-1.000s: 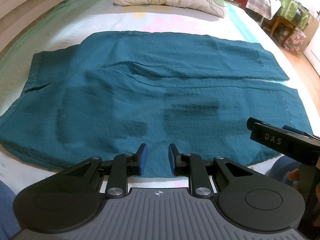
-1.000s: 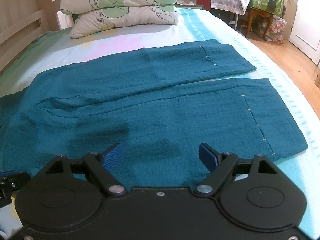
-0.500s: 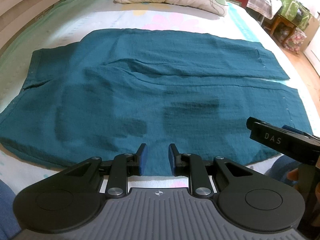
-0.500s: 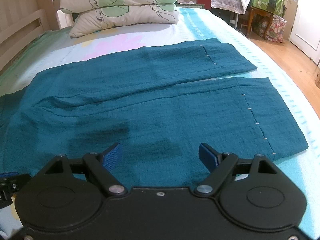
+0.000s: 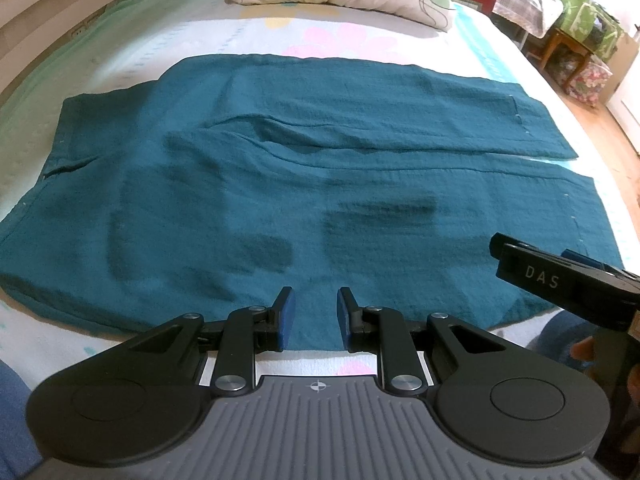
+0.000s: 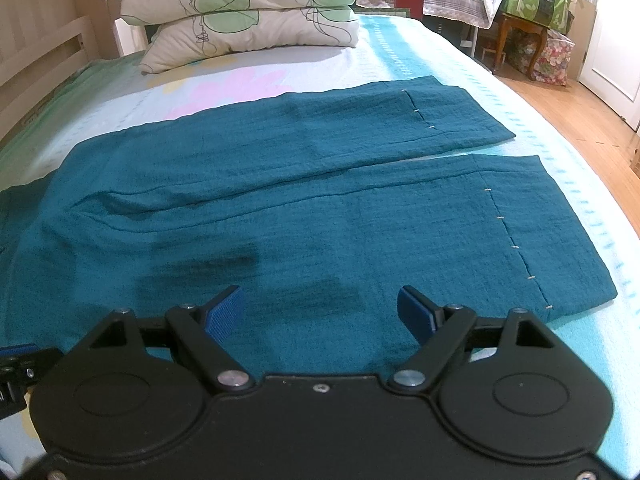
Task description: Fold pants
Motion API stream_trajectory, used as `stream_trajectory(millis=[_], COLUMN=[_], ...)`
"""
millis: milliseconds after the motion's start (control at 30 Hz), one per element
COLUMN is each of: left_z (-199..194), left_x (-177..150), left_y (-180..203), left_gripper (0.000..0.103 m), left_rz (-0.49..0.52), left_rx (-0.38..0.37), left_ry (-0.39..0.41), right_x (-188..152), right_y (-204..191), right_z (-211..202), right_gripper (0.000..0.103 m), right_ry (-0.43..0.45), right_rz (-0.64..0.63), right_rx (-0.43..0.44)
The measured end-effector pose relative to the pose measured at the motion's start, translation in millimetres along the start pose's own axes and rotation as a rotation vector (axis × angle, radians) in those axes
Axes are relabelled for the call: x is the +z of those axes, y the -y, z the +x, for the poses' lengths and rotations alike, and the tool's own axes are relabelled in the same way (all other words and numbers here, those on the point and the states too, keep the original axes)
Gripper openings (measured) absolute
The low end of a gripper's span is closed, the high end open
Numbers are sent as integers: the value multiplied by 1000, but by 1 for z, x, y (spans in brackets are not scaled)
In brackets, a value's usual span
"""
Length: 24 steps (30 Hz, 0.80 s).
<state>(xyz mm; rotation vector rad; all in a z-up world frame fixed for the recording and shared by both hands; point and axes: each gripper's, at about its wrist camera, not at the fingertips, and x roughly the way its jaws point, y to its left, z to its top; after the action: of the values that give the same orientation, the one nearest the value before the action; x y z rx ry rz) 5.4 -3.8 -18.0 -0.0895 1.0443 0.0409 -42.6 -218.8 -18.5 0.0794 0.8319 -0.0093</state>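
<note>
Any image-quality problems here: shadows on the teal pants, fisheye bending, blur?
Left wrist view: dark gripper shadows fall on the teal crinkled-fabric pants, bed edges bow from fisheye distortion, the fabric looks slightly soft. Right wrist view: similar shadow patches on the pants near the right gripper, sharper detail, and bright daylight over the wooden floor at right.

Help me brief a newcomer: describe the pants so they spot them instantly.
On the bed, below the stacked leaf-print pillows, lie the teal pants, spread flat with both legs toward the wooden floor side. They are the only dark, crinkled fabric on the pale floral sheet.
</note>
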Motion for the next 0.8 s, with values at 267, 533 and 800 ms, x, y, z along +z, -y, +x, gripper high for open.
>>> stream_trajectory(millis=[267, 533, 800], left_z=[0, 3, 16], left_x=[-1, 2, 21], left_y=[0, -2, -13], left_gripper=[22, 22, 22], left_rz=[0, -2, -2], left_rx=[1, 2, -6], left_ry=[0, 0, -19], right_x=[1, 0, 3], right_y=[0, -1, -7], right_z=[0, 3, 10], right_gripper=[85, 85, 68], right_ry=[0, -15, -51], right_rz=[0, -11, -56], right_rx=[-1, -2, 46])
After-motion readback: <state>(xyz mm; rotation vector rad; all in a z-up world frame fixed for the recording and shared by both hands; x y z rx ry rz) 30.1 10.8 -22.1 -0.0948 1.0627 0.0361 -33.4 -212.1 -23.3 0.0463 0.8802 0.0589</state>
